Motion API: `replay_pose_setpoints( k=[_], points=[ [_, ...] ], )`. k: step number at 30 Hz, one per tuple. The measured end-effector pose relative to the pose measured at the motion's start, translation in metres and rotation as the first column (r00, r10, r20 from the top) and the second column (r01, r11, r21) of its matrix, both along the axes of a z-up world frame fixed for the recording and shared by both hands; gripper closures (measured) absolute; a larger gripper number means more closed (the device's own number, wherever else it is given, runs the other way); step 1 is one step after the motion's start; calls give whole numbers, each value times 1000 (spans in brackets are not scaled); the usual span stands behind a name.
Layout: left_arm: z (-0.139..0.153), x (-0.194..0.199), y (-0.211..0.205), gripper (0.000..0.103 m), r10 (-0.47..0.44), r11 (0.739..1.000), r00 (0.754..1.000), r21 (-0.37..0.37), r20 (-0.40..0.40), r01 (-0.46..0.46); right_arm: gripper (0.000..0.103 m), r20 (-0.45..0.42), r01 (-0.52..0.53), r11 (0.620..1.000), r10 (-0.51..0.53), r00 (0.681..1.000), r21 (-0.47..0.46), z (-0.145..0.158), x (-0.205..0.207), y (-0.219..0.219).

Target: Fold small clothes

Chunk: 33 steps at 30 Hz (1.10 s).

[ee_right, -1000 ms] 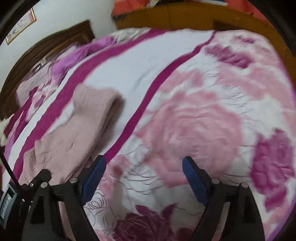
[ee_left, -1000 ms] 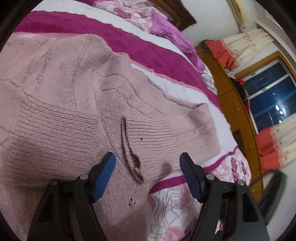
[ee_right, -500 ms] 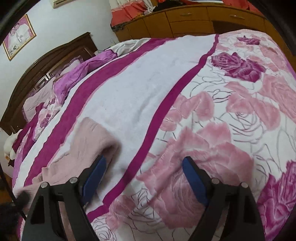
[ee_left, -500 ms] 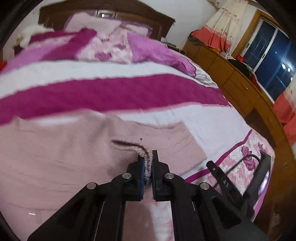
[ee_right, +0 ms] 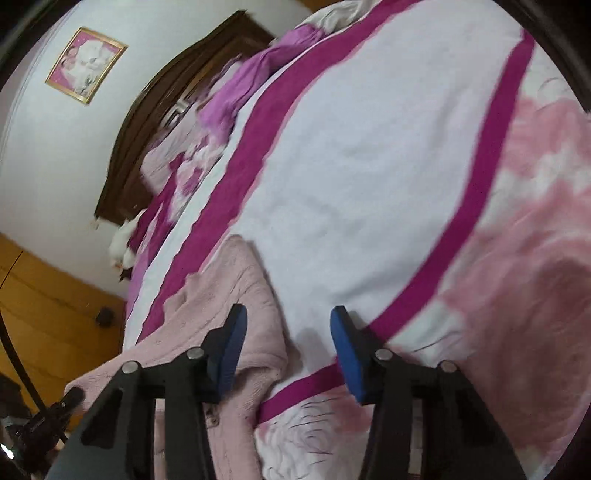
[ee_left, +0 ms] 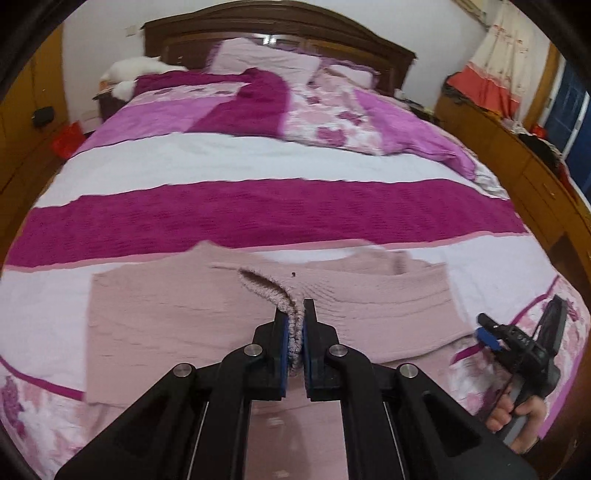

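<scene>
A pale pink knitted sweater (ee_left: 177, 317) lies spread on the bed. My left gripper (ee_left: 294, 332) is shut on the ribbed collar (ee_left: 275, 291) and lifts that edge a little off the fabric. My right gripper (ee_right: 284, 336) is open and empty at the sweater's right end (ee_right: 240, 291); its left finger is over the knit and its right finger over the bedspread. The right gripper also shows in the left wrist view (ee_left: 517, 343), held in a hand at the sweater's right edge.
The bedspread (ee_left: 258, 210) has magenta and white bands and pink roses. A purple quilt (ee_left: 332, 118), pillows and a dark headboard (ee_left: 277, 29) lie at the far end. A wooden cabinet (ee_left: 517, 155) runs along the right side.
My left gripper closed on the collar and pulled back, lifting it. My right gripper tilted and moved left onto the sweater's right end, staying open.
</scene>
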<state>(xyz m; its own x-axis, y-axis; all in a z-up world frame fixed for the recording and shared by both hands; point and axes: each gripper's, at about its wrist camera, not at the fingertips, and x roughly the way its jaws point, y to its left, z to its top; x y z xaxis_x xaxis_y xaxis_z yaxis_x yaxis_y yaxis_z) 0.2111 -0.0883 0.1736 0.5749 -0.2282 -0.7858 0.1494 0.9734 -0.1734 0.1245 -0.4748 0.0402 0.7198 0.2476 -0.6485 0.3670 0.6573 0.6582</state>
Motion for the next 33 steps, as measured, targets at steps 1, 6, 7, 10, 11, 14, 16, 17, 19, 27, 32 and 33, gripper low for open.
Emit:
replay_pose_setpoints(
  k=[1,6,7,10,11,14,16,17,19,27,32,33],
  points=[
    [-2,1,7,103,8,1000,1000,8,-2,-8,54,-1,-18,1000,18,1000,-12,0,4,5],
    [-18,5,57,103,58,997,998,47,-32,-56,54,9,-48,997,48,999,60,-16,17,15],
    [-23,7,64,103,64,997,997,49,-45,-62,54,6,-43,996,43,999,81,-21,19,16],
    [-39,12,83,103,67,994,995,94,-76,-60,54,-6,-38,996,39,999,75,-28,22,18],
    [-43,13,87,103,72,992,994,110,-85,-62,54,-8,-45,997,46,999,58,-27,24,21],
    [-57,15,104,103,88,992,988,106,-123,-75,54,-20,-77,997,76,997,-22,-22,28,30],
    [-64,16,109,103,90,992,987,101,-137,-76,54,-32,-98,992,95,995,-82,-19,30,37],
    [-69,18,112,103,90,991,986,107,-143,-75,54,-39,-107,988,103,994,-109,-18,31,41],
    [-80,24,116,103,89,991,983,116,-162,-71,54,-51,-123,980,116,992,-157,-15,32,46],
    [-130,54,133,103,253,957,940,201,-230,-208,54,-91,-168,944,147,985,-283,-9,31,58],
    [-123,10,156,100,349,909,924,295,-154,-294,46,-127,-213,918,180,976,-334,-6,34,69],
    [-122,-3,161,100,343,913,926,288,-159,-289,44,-134,-225,910,190,973,-349,-3,33,73]
  ],
)
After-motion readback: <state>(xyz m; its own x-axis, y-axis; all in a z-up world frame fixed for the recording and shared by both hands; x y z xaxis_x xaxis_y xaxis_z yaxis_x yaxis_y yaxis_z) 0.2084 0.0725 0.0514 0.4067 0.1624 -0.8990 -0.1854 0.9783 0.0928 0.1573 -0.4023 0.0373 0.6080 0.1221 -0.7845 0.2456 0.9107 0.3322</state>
